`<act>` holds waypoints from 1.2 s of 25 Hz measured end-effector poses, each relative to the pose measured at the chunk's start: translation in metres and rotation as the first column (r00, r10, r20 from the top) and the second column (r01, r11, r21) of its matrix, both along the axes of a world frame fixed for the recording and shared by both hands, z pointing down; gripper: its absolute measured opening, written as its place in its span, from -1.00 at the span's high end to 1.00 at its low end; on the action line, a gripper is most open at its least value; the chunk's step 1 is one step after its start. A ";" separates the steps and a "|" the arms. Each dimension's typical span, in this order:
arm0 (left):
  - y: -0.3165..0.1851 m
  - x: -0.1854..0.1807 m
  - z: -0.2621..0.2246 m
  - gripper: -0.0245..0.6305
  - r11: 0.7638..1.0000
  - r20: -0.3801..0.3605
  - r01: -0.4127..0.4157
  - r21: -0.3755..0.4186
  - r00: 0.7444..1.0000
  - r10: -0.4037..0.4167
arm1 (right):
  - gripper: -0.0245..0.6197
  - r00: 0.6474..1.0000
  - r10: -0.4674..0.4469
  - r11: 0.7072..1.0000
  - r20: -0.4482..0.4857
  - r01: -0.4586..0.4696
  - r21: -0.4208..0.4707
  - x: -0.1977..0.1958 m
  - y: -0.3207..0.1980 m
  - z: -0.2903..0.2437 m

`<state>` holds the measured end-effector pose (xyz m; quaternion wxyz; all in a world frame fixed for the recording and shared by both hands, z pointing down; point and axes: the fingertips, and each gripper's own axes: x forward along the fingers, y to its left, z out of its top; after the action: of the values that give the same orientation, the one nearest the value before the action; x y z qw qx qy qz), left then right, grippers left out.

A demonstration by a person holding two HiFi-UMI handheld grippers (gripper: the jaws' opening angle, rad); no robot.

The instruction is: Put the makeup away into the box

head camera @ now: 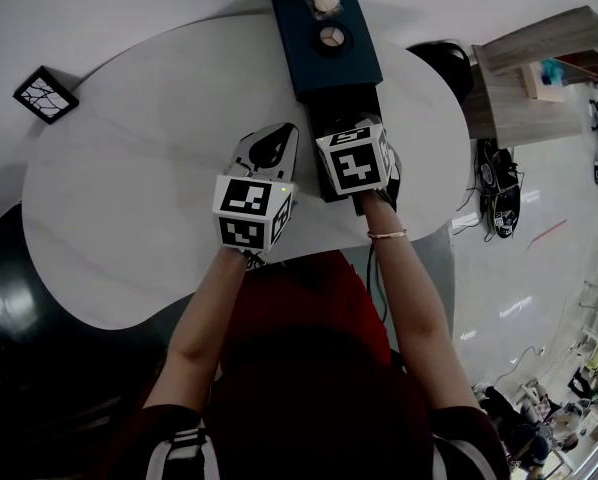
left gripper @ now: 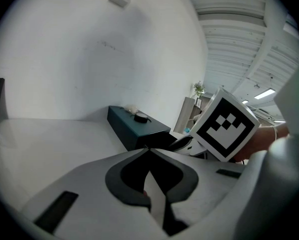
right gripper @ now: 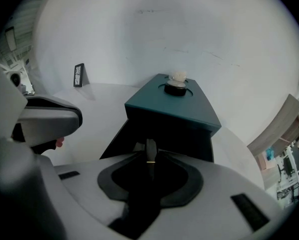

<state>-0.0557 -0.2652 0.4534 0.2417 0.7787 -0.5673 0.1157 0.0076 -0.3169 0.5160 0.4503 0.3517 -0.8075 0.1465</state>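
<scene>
The right gripper [right gripper: 150, 160] pinches a slim dark makeup stick [right gripper: 150, 146] in its fingers over the teal box's [head camera: 324, 43] pulled-out drawer [head camera: 341, 108], while the left gripper [left gripper: 148, 153], fingers pressed together, waits alongside; next, I judge, lower and release.

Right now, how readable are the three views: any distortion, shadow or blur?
Head view: evenly lit, white table bright. Left gripper view: strong fisheye, black corners, left claw close and soft. Right gripper view: open front of the box in deep shadow, so the slim dark stick in the right claw hardly stands out.
</scene>
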 end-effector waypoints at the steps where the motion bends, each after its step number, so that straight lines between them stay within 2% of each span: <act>1: 0.000 0.000 0.000 0.85 1.000 0.001 0.001 0.000 1.000 -0.001 | 0.61 1.000 0.001 1.000 0.002 -0.001 0.000 0.000 0.000 0.000; 18: 0.002 -0.002 0.000 0.85 1.000 0.007 0.016 0.001 1.000 -0.016 | 0.61 0.999 0.011 1.000 0.033 -0.012 0.002 0.000 -0.001 0.001; 24: 0.003 -0.005 -0.002 0.85 1.000 0.012 0.019 0.002 1.000 -0.019 | 0.60 0.999 -0.011 1.000 0.052 0.011 0.005 -0.004 0.002 -0.002; 30: 0.002 -0.005 -0.003 0.85 1.000 0.015 0.016 0.007 1.000 -0.016 | 0.60 0.997 0.008 0.999 0.083 -0.011 0.031 -0.001 0.001 -0.013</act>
<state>-0.0604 -0.2628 0.4509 0.2360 0.7739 -0.5758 0.1175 0.0062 -0.3157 0.5025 0.4102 0.3562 -0.8260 0.1503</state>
